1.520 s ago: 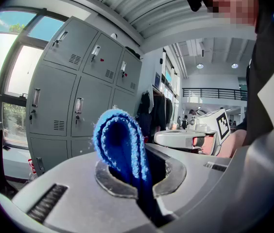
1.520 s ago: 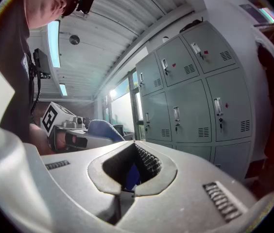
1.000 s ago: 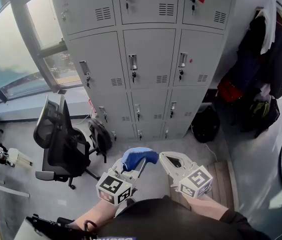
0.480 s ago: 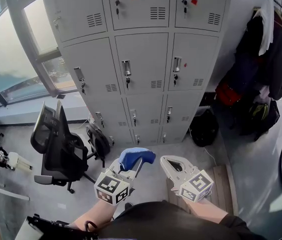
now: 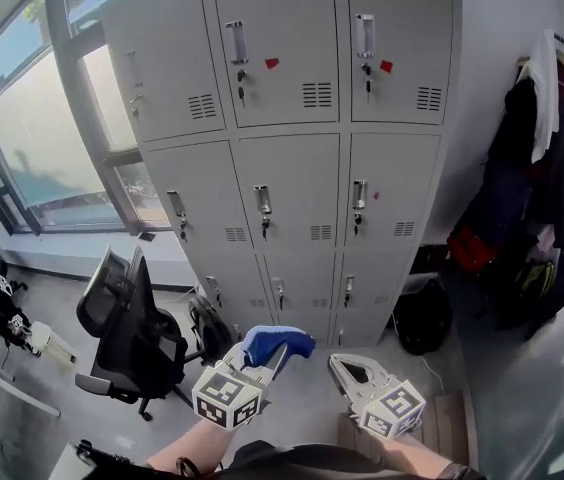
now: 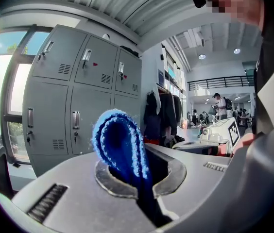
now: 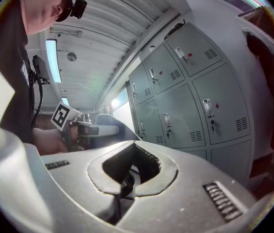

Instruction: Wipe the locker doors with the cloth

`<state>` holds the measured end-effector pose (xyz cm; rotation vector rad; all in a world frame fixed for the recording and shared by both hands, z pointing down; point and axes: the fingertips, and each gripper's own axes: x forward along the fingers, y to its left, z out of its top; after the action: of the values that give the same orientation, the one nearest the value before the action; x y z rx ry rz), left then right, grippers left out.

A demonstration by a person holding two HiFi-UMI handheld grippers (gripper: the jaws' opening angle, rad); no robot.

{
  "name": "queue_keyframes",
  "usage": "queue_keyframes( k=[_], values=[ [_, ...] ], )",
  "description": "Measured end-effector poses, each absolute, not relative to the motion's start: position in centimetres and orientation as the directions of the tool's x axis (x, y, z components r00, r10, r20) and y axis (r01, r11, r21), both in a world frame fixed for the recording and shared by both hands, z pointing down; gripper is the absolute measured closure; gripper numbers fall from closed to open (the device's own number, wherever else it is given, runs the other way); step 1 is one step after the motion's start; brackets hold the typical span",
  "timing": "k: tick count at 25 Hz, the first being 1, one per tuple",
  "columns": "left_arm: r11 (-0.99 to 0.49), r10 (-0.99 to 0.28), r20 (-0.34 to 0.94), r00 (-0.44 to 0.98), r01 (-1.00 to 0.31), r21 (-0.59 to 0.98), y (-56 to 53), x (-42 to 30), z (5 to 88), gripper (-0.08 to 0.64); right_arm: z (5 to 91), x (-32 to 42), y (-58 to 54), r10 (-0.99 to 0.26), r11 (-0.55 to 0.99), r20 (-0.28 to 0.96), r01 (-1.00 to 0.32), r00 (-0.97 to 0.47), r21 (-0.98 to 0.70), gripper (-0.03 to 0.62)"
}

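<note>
Poking up in a folded loop, the blue cloth [image 5: 278,343] [image 6: 119,146] is pinched between the jaws of the left gripper [image 5: 260,360] [image 6: 139,174]. The fold stands above the jaws while the rest runs down into the slot between them. The cloth is held in the air in front of the grey lockers [image 5: 292,168] [image 6: 74,106], well apart from their doors and touching none of them.

Just to the right of it in the head view, the right gripper [image 5: 350,373] [image 7: 129,174] is held at about the same height. Its jaws are pressed together with nothing between them. Each gripper carries its marker cube on the near side, towards the person.

The lockers stand in three columns, and each door has a metal handle, a small vent and a keyhole. Two upper doors have a small red tag beside the handle.

A black office chair [image 5: 127,333] stands on the floor to the left of the lockers, in front of a large window [image 5: 32,138]. A dark backpack [image 5: 212,323] is between the chair and the bottom lockers. A black bag [image 5: 422,318] sits on the floor at the lockers' right end. Dark coats [image 5: 552,158] hang along the wall on the right.
</note>
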<state>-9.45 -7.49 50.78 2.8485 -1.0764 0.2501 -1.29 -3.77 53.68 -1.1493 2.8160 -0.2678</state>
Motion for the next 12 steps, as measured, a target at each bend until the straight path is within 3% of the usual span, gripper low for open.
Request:
queue_keyframes(
  k=[5,12],
  values=[
    [-0.751,-0.655,0.165,0.738,-0.660,-0.028,-12.2,-10.9,46.2,0.531,53.0,-2.2,-6.2,-0.695,0.702,-0.019,-0.672,-0.719,-0.234,0.591],
    [-0.821,-0.570,0.151,0.807,-0.563,-0.094,-20.2,-13.6,38.8,0.532,54.4,-4.4,-13.2,-0.679,0.730,-0.038,-0.669,-0.733,-0.143,0.591]
  ],
)
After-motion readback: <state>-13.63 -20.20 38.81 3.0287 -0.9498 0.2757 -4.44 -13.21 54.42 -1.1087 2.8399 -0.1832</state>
